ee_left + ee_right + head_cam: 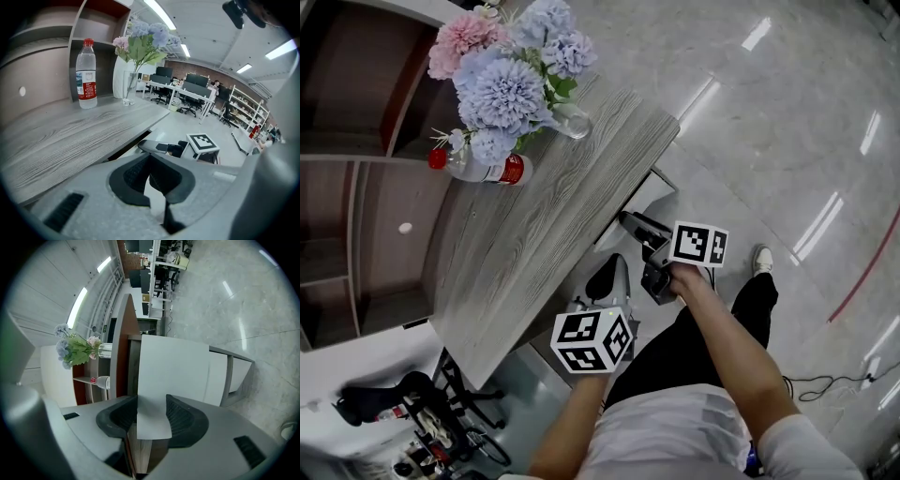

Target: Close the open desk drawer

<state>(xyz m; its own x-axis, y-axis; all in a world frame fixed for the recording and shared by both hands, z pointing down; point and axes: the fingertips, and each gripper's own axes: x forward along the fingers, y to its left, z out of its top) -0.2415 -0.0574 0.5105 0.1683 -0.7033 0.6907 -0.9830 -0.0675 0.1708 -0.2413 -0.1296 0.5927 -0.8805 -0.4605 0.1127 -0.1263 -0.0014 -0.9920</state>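
- The white drawer [174, 369] stands open under the grey desk's [534, 234] edge, its front panel clamped between the right gripper's [152, 412] jaws.
- The left gripper [157, 177] hangs just beside the desk, jaws apart and empty.
- A water bottle [478, 167] lies on the desk.

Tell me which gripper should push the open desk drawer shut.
Right. The right gripper holds the white drawer front panel between its jaws, while the left gripper stands open and empty beside the grey wood-grain desktop, away from it.

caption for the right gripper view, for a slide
right gripper clamped on the white drawer front, ready to push it shut
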